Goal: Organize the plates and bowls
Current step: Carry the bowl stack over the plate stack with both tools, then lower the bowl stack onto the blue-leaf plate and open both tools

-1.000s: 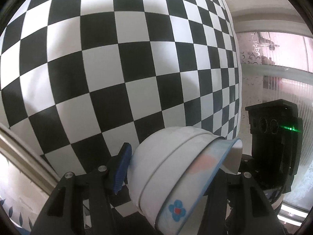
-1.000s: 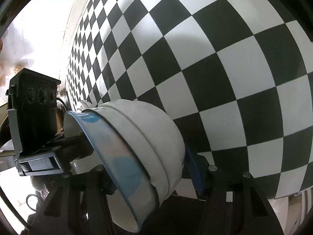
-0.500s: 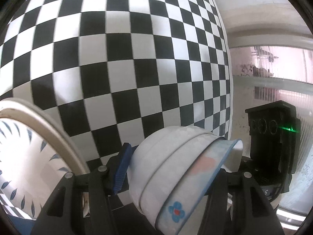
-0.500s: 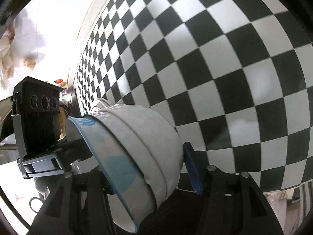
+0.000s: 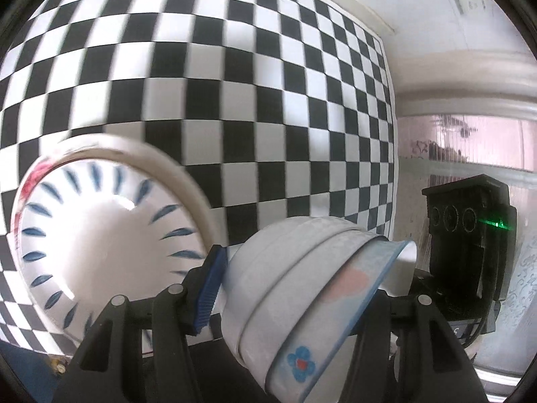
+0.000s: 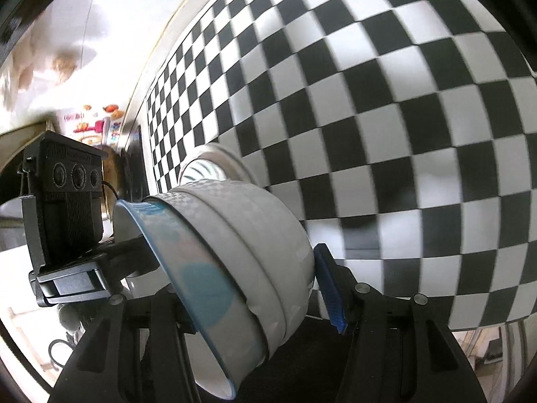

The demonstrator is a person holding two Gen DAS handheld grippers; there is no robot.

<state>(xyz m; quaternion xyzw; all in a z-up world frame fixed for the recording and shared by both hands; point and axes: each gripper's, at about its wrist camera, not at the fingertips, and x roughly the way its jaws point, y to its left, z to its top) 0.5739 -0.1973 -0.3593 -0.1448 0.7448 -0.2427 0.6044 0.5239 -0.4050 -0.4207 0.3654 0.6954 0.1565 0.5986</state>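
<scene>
A: Left gripper point(image 5: 288, 288) first. Both fingers sit across a nested stack of bowls point(image 5: 302, 288): blue ribbed pad point(image 5: 208, 294) against the outer wall, other finger inside the rim. Clenched on the stack.

B: Right gripper point(image 6: 255, 288)?

A: Same stack point(image 6: 241, 258), opposite side. Blue pad point(image 6: 330, 290) near the white outer wall, other finger inside. Whether that pad actually touches is not clear, a thin gap may show. It grasps the stack as far as the view tells.

B: Stack details?

A: White bowls nested, innermost with a pale blue rim band, a blue flower with red centre, a pink patch. Tilted on its side, off the checkered tablecloth point(image 5: 235, 100), carried between the two grippers.

B: Anything else on the table?

A: One patterned bowl point(image 5: 100, 235), white with blue dashes round the inside and a red mark at the rim, resting on the cloth left of the held stack in the left view. In the right view it peeks out behind the stack point(image 6: 208, 164). Frame is motion-blurred.

B: Other gripper visible in each view?

A: Yes, black camera housing beyond the stack in both.
</scene>
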